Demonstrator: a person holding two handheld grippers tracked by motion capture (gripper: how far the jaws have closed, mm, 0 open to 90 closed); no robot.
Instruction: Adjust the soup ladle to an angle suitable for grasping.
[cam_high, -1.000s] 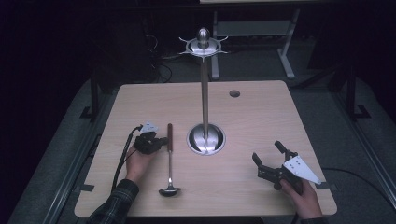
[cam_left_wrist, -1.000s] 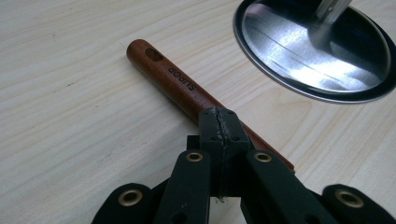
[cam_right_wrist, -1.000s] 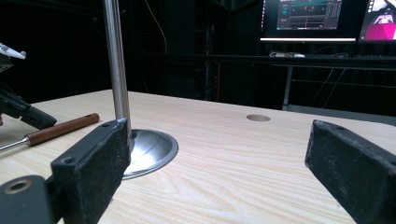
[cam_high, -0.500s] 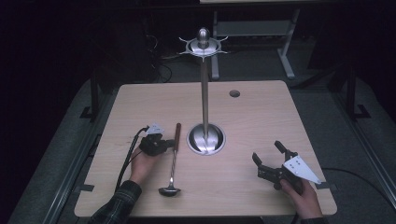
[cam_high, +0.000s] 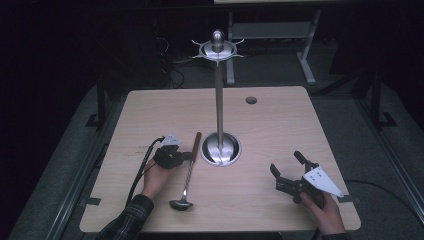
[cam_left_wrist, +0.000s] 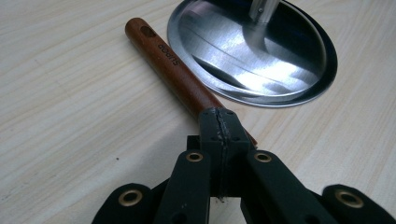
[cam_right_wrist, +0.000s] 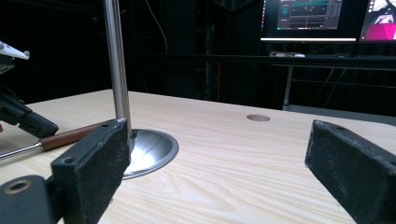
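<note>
Ladle (cam_high: 187, 172), steel with a round bowl and brown wooden handle, lies flat on my table (cam_high: 280, 130) beside the chrome stand's base (cam_high: 220, 148), my left hand-held gripper (cam_left_wrist: 219, 126) pinching its handle while my right hand-held gripper (cam_high: 288, 170) rests spread apart; next I judge I must lift it toward the stand's top hooks (cam_high: 218, 50).

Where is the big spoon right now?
In the high view the ladle lies on the table, left of the stand's round base, its wooden handle in the left gripper.

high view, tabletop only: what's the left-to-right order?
left gripper → ladle → stand base → cable hole → right gripper
</note>
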